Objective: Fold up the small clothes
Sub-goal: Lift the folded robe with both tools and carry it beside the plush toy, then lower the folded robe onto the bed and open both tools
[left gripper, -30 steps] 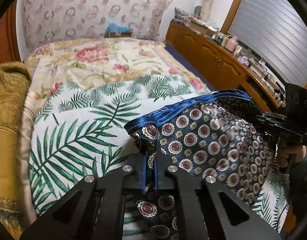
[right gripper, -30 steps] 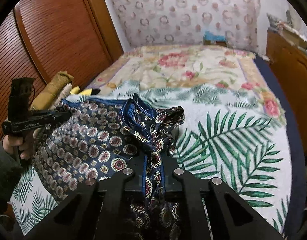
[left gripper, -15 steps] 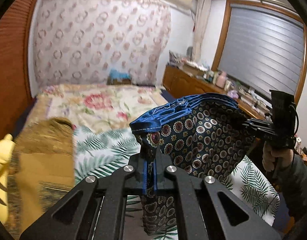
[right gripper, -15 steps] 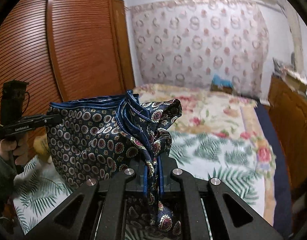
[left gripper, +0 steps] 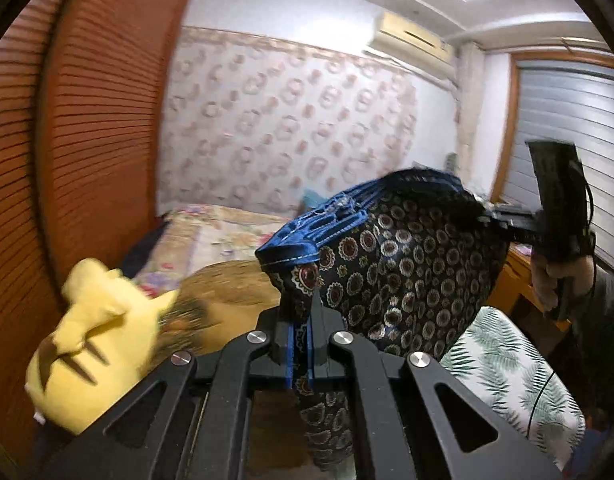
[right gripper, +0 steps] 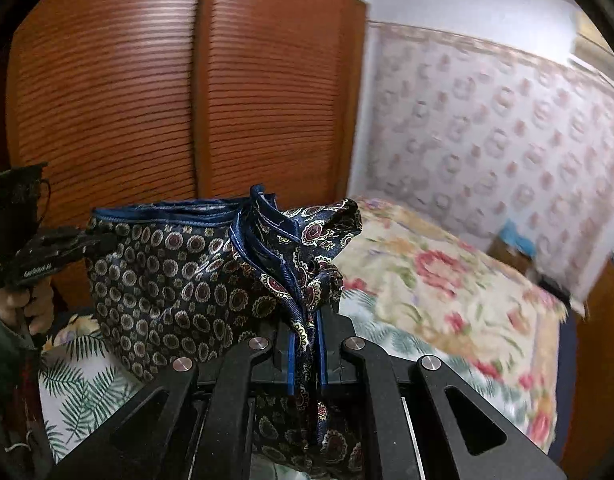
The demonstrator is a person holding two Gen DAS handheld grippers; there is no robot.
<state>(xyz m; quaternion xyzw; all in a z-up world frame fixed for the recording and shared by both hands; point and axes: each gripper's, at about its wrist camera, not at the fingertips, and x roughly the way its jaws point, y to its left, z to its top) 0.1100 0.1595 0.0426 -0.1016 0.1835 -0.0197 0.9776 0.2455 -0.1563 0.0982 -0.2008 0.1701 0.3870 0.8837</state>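
Shorts held up between two claws

The left gripper (left gripper: 301, 344) and right gripper (right gripper: 305, 350) each pinch a waistband end of the shorts (left gripper: 407, 272); the waistband runs level between them, above the bed (right gripper: 447, 280).

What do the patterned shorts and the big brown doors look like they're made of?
Patterned shorts: thin glossy woven fabric, likely satin or silk-like; it catches highlights, drapes limp, and has a shiny blue band. Both grippers, left gripper and right gripper, pinch it.
Brown doors: reddish wood or wood-look finish with horizontal slats; real timber or laminate can't be told.
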